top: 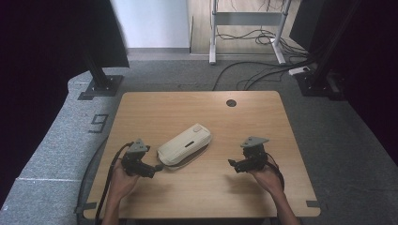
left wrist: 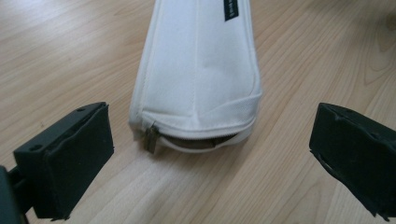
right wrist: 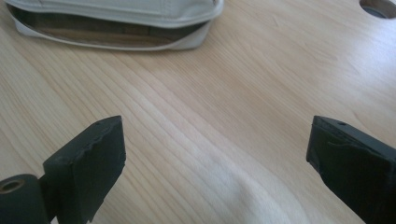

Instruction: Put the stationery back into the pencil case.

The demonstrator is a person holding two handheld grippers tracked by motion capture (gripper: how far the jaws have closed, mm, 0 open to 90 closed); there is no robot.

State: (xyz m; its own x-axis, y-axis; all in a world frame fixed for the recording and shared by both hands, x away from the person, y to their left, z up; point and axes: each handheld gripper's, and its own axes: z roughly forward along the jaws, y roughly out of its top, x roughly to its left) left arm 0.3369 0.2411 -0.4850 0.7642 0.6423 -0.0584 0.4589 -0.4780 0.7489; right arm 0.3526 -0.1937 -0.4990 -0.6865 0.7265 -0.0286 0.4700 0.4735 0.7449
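Left tool [top: 157, 169]: jaws wide apart, empty, just short of white zip pouch [top: 184, 144]. Right tool [top: 232, 163]: jaws spread, empty, well clear. Pouch: lying mid wooden surface [top: 197, 192], zip partly undone.

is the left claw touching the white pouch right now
Apart. In the left gripper view the left claw stands wide open, and bare wood shows between each jaw and the zipper end of the white pouch.
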